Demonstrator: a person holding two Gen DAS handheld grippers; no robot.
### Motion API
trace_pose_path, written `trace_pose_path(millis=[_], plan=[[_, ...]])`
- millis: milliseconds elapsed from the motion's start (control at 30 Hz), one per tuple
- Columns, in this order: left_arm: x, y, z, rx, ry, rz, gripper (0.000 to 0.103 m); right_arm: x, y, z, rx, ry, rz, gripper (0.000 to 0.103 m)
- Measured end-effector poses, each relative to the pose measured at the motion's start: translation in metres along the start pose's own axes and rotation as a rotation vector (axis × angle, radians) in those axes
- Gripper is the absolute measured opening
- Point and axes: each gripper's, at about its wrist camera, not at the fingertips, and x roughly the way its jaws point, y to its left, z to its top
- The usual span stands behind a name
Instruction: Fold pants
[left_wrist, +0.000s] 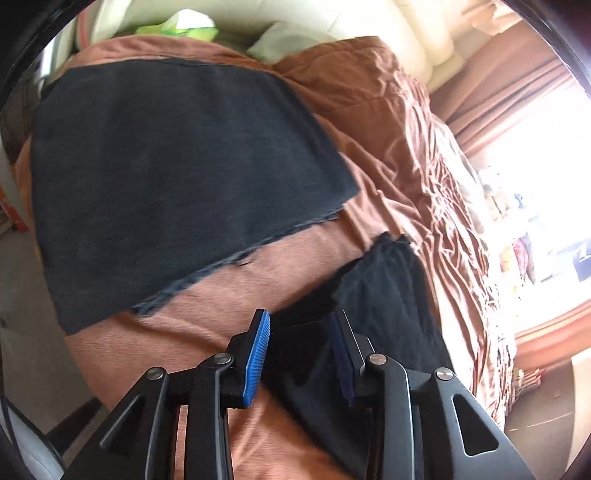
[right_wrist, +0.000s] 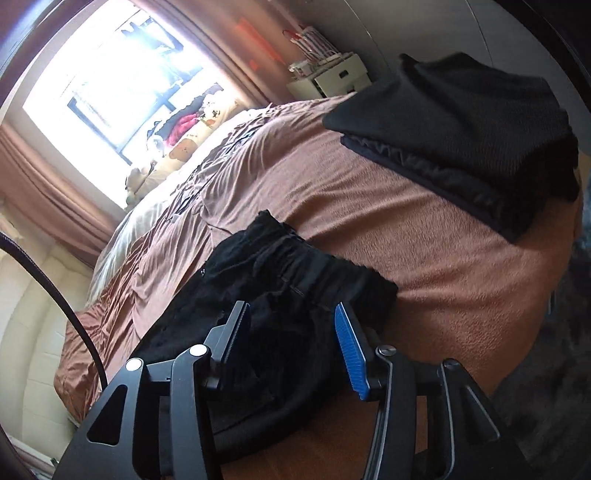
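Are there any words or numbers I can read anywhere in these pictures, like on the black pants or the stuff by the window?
None can be read.
Black pants: no label or print shows.
Folded dark clothes: no tag shows.
Cushion with cartoon figures by the window: pictures only, any writing too blurred.
Things on the white cabinet: too small to read.
Green and white pack at the head of the bed: too blurred.
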Motion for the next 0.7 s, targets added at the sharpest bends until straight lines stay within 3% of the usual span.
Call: trace_pose_path(millis=[267, 433, 700], plan=[[0.015, -0.068, 0.007, 0.085, 0.026, -0.052, 0.037, 0.024, 0.051, 0.008, -0.198, 0.047, 0.062, 0.046], [0.032, -0.11, 0.002, 0.145, 0.058, -0.055, 0.048, 0.059, 0.084, 0.009, -0.307, 0.117, 0.091, 0.046], [0.061, -0.164, -0.01, 0.227, 0.115, -0.044, 0.049, 0.107, 0.141, 0.013, -0.462, 0.206, 0.113, 0.046]])
